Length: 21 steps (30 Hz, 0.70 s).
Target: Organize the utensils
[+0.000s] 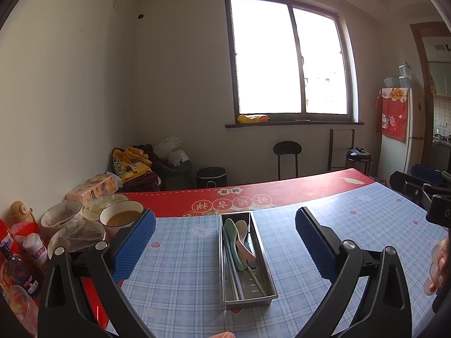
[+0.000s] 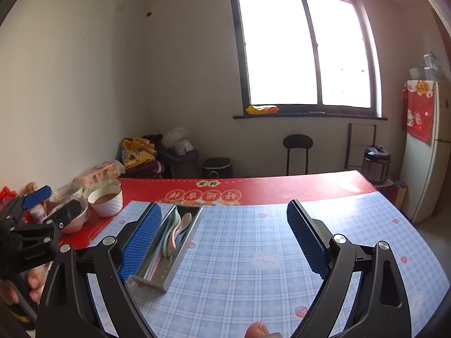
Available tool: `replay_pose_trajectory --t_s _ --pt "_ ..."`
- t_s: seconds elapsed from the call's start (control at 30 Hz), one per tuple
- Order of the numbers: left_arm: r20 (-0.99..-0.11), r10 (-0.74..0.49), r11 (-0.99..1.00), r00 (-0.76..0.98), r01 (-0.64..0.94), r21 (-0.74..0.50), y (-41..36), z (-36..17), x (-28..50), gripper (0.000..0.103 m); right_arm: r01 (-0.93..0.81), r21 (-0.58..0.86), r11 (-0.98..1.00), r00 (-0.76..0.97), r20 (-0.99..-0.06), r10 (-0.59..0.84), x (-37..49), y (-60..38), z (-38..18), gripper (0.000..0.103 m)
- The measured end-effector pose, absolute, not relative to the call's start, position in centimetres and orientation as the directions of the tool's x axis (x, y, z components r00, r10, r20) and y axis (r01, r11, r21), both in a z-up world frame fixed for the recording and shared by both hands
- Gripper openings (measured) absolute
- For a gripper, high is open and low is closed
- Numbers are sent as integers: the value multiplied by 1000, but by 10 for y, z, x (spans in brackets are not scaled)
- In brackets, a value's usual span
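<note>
A long steel utensil tray lies on the blue plaid tablecloth, holding green, pink and blue spoons and chopsticks. It shows in the right wrist view at the left, partly behind a finger. My left gripper is open and empty, its blue pads on either side of the tray and above it. My right gripper is open and empty over bare cloth to the right of the tray. The left gripper also shows in the right wrist view.
Bowls of food, wrapped dishes, a bottle and packets crowd the table's left side on the red mat. A stool, pots and a fridge stand beyond the table. The right gripper's body is at the right edge.
</note>
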State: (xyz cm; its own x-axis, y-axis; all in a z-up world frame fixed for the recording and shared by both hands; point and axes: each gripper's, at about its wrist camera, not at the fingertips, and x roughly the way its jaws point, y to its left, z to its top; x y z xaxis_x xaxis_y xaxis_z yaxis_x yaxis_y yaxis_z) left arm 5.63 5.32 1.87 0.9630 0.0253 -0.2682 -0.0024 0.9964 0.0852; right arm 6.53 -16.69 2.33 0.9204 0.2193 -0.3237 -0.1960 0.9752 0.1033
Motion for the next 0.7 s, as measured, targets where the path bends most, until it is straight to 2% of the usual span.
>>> replay_pose_trajectory --t_s 0.7 --pt "-270 29 995 963 -3 96 51 20 55 97 -164 91 982 926 -328 185 65 -172 21 87"
